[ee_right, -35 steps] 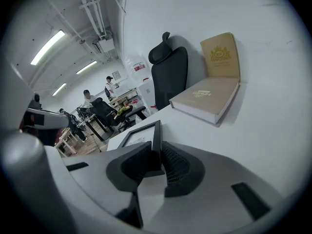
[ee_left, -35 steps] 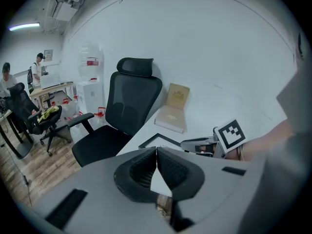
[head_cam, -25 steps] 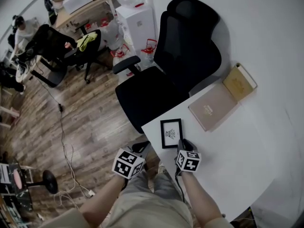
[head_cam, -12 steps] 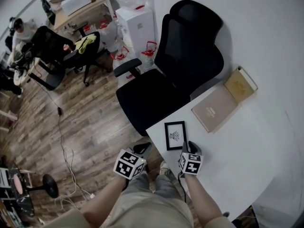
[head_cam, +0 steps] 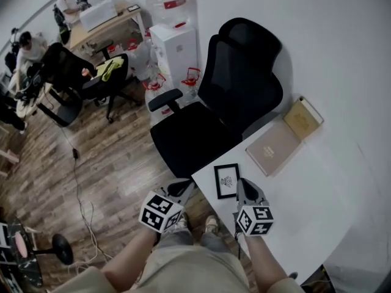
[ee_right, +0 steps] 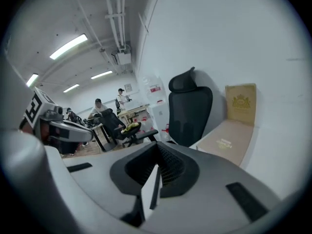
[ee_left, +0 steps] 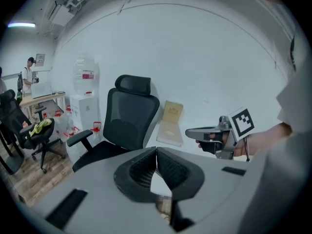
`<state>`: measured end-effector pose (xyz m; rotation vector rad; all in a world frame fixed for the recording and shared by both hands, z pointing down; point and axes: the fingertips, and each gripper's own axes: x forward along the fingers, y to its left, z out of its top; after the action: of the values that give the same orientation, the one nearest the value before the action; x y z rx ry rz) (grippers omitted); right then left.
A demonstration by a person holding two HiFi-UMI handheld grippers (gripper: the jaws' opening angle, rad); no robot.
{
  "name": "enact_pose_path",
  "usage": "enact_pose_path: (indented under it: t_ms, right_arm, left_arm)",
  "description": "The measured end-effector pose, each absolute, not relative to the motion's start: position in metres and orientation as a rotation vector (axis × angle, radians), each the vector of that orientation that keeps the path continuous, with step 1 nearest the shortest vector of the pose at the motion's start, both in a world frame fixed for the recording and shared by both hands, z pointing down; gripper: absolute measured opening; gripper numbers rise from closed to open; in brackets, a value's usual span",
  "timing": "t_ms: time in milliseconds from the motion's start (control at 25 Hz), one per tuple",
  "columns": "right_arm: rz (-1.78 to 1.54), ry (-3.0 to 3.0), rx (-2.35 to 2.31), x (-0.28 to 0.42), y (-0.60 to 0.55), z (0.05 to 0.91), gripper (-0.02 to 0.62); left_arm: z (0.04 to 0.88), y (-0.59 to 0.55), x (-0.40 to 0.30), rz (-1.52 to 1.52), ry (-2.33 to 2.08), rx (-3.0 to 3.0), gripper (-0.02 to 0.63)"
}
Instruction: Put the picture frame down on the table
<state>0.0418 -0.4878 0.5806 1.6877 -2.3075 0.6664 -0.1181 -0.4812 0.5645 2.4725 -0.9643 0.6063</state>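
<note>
The small black picture frame (head_cam: 226, 180) lies flat on the white table (head_cam: 305, 212), close to its near left corner. My right gripper (head_cam: 242, 187) rests just right of the frame's right edge. Its jaws meet at the tips (ee_right: 157, 147) and hold nothing. My left gripper (head_cam: 179, 191) hangs off the table's left side over my lap, also shut and empty (ee_left: 156, 152). The left gripper view shows the right gripper (ee_left: 210, 132) from the side above the tabletop.
A black office chair (head_cam: 226, 102) stands against the table's far left edge. An open tan box (head_cam: 273, 145) lies beyond the frame, its lid (head_cam: 303, 118) leaning on the white wall. A water dispenser (head_cam: 174, 35) and people at desks (head_cam: 91, 23) are far off.
My right gripper has drawn back a little toward me and to the right, away from the frame's lower corner. The frame stays flat where it was. The left gripper has barely moved.
</note>
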Motion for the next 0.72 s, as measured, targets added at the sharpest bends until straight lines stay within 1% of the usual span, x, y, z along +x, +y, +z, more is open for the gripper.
enact_pose_path:
  t_ms: [240,480,720]
  right_arm:
    - [0.497,-2.494,1.637,0.015,-0.48,0.482,0.023]
    - [0.261,-2.655,1.596,-0.007,-0.466,0.392,0.023]
    - [0.09,-2.728,1.682,-0.005,-0.45,0.331,0.021]
  left_arm:
    - [0.498,-0.489,-0.131,0.554,-1.063,2.645,0.021]
    - [0.427,-0.49,-0.152,0.431,-1.173,2.763,0.021]
    - [0.368,-0.48,-0.16,0.351,-1.219,2.88,0.021]
